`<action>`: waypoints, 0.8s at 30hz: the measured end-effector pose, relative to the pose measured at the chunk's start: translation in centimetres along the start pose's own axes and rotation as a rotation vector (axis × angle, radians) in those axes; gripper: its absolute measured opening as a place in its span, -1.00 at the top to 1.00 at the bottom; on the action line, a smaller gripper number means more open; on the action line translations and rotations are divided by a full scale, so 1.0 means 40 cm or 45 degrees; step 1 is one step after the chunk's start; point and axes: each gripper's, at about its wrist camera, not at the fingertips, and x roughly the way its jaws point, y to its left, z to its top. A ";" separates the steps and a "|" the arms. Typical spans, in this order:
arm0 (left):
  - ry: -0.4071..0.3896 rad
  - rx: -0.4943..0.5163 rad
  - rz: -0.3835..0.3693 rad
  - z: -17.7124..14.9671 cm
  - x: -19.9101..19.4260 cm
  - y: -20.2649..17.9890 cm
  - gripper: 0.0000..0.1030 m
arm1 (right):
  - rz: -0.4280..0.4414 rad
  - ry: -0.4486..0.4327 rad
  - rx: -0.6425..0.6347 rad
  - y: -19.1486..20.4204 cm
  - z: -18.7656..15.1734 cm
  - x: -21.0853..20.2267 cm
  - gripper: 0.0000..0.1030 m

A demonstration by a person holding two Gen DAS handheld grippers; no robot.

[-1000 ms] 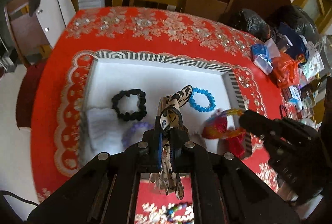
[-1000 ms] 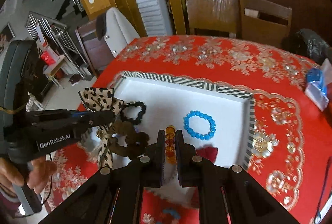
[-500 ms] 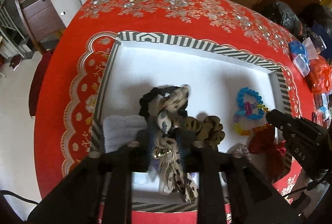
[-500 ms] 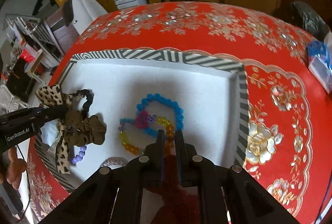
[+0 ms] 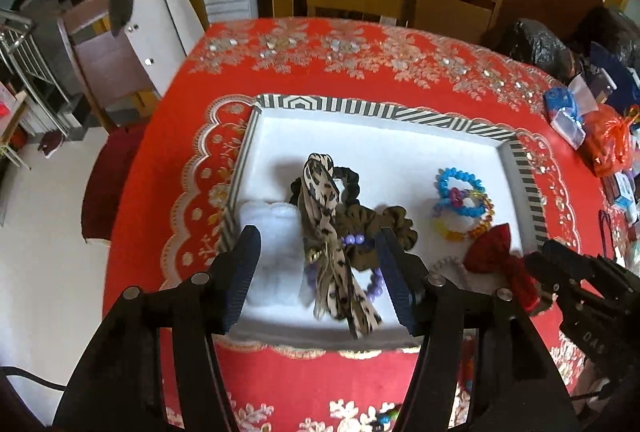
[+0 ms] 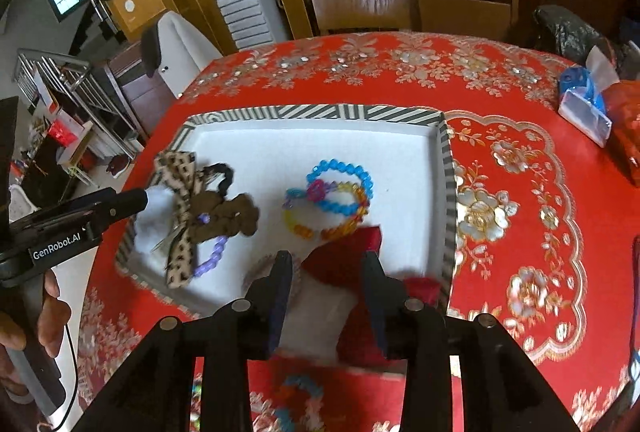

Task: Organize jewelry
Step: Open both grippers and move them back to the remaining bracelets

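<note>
In the white tray (image 5: 360, 148) with the striped rim, on the red tablecloth (image 5: 320, 56), both pieces I carried now lie released. My left gripper (image 5: 316, 264) has just been opening; its jaws stand well apart with nothing pressed between the pads. The leopard-print bow scrunchie (image 5: 324, 208) rests in the tray between them, draped over the black scrunchie (image 5: 348, 178) and the purple bead bracelet (image 5: 356, 240), with a white fluffy piece (image 5: 272, 232) at its 9 o'clock.

My right gripper (image 6: 326, 272) has also just been opening; it stands partly open and grips nothing. The multicoloured bead bracelet (image 6: 320, 216) lies at its 12 o'clock, overlapping the blue bead bracelet (image 6: 344, 188). A red bow (image 6: 348, 252) sits just ahead of the fingertips.

I judge the step in hand as the release after placing. More beaded items lie on the cloth at 6 o'clock, outside the tray, blurred. The next move calls for drawing both grippers back without snagging the bow's tails, then reaching for one of those.
</note>
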 end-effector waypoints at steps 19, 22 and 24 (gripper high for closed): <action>-0.142 -0.013 0.112 -0.179 -0.204 0.060 -0.16 | 0.020 -0.096 -0.058 0.148 -0.147 -0.149 0.19; -0.161 -0.020 0.122 -0.201 -0.228 0.071 -0.16 | 0.019 -0.102 -0.061 0.159 -0.172 -0.165 0.18; -0.176 -0.022 0.131 -0.217 -0.245 0.076 -0.16 | 0.016 -0.104 -0.063 0.165 -0.187 -0.174 0.18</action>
